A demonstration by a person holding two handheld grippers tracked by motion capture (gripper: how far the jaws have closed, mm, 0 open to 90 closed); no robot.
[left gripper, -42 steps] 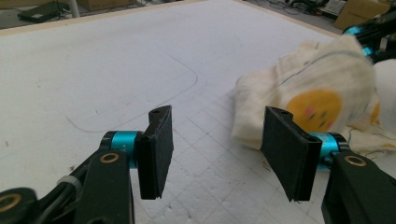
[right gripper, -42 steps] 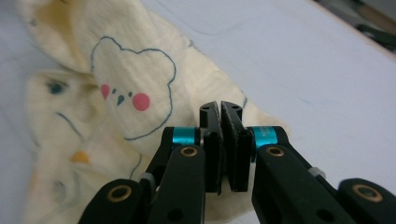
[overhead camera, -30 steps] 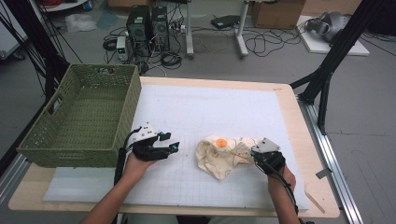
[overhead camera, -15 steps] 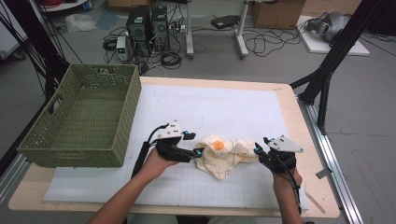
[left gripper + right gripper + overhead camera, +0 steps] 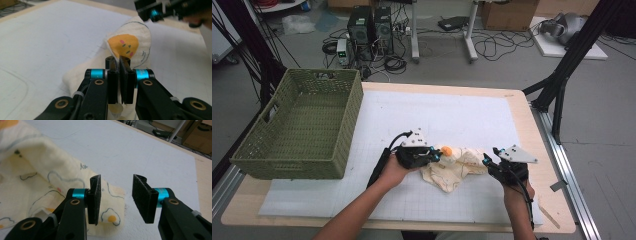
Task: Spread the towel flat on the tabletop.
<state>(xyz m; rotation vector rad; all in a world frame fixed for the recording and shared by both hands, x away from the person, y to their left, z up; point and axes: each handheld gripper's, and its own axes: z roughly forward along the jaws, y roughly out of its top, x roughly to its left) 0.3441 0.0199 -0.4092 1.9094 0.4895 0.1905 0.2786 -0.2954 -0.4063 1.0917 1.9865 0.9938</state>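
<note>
High view, table [image 5: 472, 107]: white gridded mat, green basket [image 5: 299, 130] at left.
Cloth [image 5: 452, 165]: cream, egg print, crumpled near front edge between both grippers.
Left gripper [image 5: 119, 65]: jaws just closed, pinching a cloth fold.
Right gripper [image 5: 119, 192]: partly open, over cloth corner, nothing gripped.
Progress: one side gripped; second grip and lift remain, likely.
Writing: none legible.

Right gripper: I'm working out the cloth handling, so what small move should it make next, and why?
Probably ease the right gripper forward and close on the cloth corner: its jaws stand open with the edge just at them, while the left gripper is already shut on the cloth's other side.
</note>
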